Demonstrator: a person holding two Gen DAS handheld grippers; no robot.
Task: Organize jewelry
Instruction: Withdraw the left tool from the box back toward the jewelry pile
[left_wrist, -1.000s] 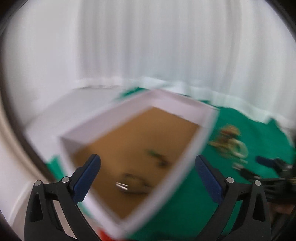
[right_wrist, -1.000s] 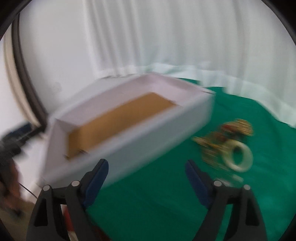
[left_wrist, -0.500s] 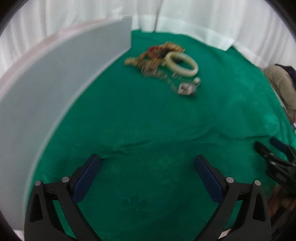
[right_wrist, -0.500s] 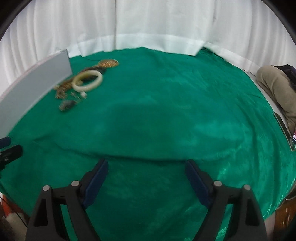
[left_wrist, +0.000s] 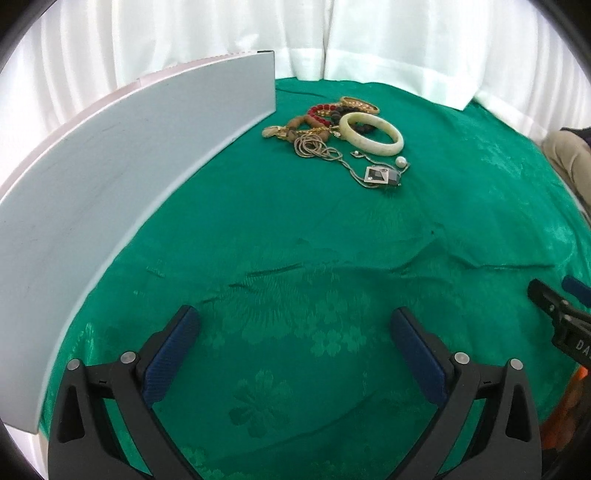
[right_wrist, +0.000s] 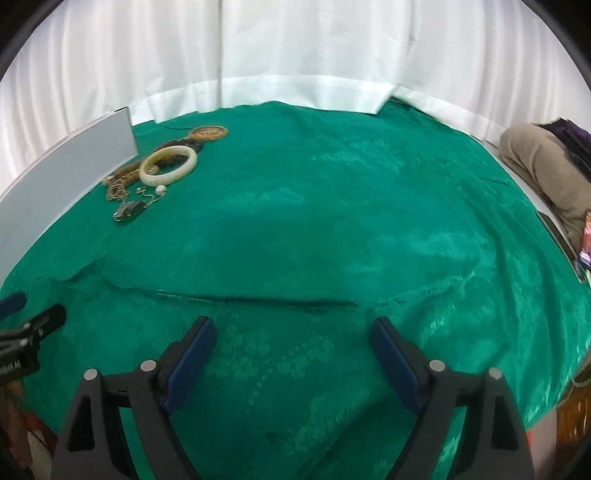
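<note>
Both grippers hung over the near part of a green cloth (left_wrist: 295, 229) w/ nothing in either. Left gripper (left_wrist: 295, 328): 2 blue-padded fingers spread wide, only bare cloth between them. Right gripper (right_wrist: 293, 336): same, jaws spread wide, nothing between the pads. Each showed at the edge of the other's view, so the 2 sat side by side, apart.

Jewelry pile (left_wrist: 332, 129) lay toward the cloth's far left part, just beside the far end of 1 white box (left_wrist: 110, 177), whose long wall ran along the cloth's left edge. Counted in the pile:
- 1 pale cream bangle (left_wrist: 371, 133), flat, on the pile's right side
- 1 red bead bracelet (left_wrist: 321, 110), behind the bangle
- 1 gold-toned bracelet (left_wrist: 360, 104), farthest back
- 1 coil of thin gold chain (left_wrist: 314, 147), on the near side
- 1 square dark pendant (left_wrist: 380, 176) on a thin chain, nearest item
- 1 small pearl (left_wrist: 401, 161), just beside the pendant, between it and the bangle
- brown beads tangled in the middle, no. of pieces can't tell

Box interior not visible from either cam. White curtain (right_wrist: 295, 55) hung behind the cloth's far edge. Part of a person in tan trousers (right_wrist: 543, 166) sat beyond the cloth's right edge.
</note>
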